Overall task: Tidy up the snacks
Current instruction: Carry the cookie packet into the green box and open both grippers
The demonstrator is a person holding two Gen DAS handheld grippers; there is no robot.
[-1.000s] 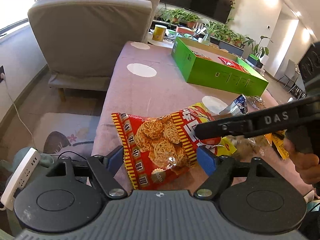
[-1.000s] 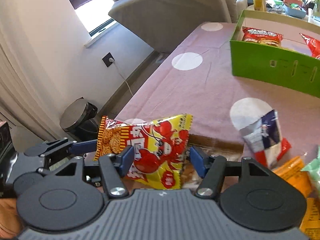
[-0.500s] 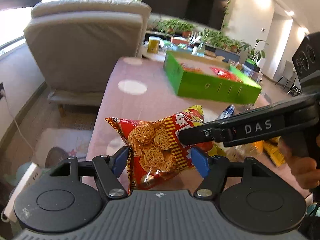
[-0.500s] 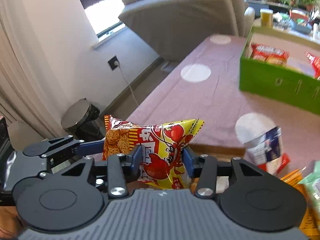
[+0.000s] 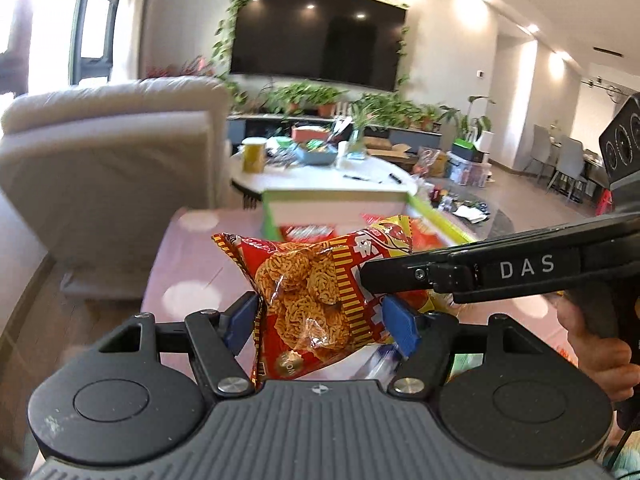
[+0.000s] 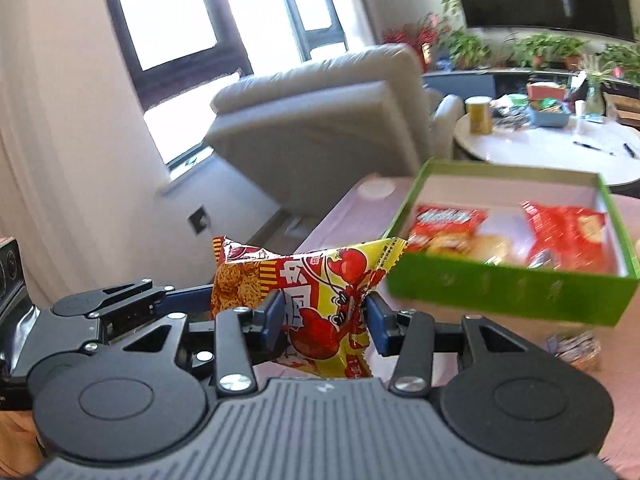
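A red and yellow noodle-snack bag (image 5: pixel 320 292) hangs in the air between both grippers. My left gripper (image 5: pixel 320 324) is shut on its red end. My right gripper (image 6: pixel 326 320) is shut on its yellow end (image 6: pixel 320 300), and its arm crosses the left wrist view (image 5: pixel 500 270). A green box (image 6: pixel 500 280) with red snack packs (image 6: pixel 448 228) inside stands on the pink table beyond the bag, to the right in the right wrist view; it also shows behind the bag in the left wrist view (image 5: pixel 272 220).
A beige armchair (image 5: pixel 108 160) stands at the table's far left. A white round table (image 6: pixel 540 144) with clutter is behind the green box. Loose snack packs (image 6: pixel 576 348) lie on the pink spotted tablecloth (image 5: pixel 188 276) at the right.
Both grippers have closed on the bag and lifted it off the table. They have carried it up and forward toward the green box.
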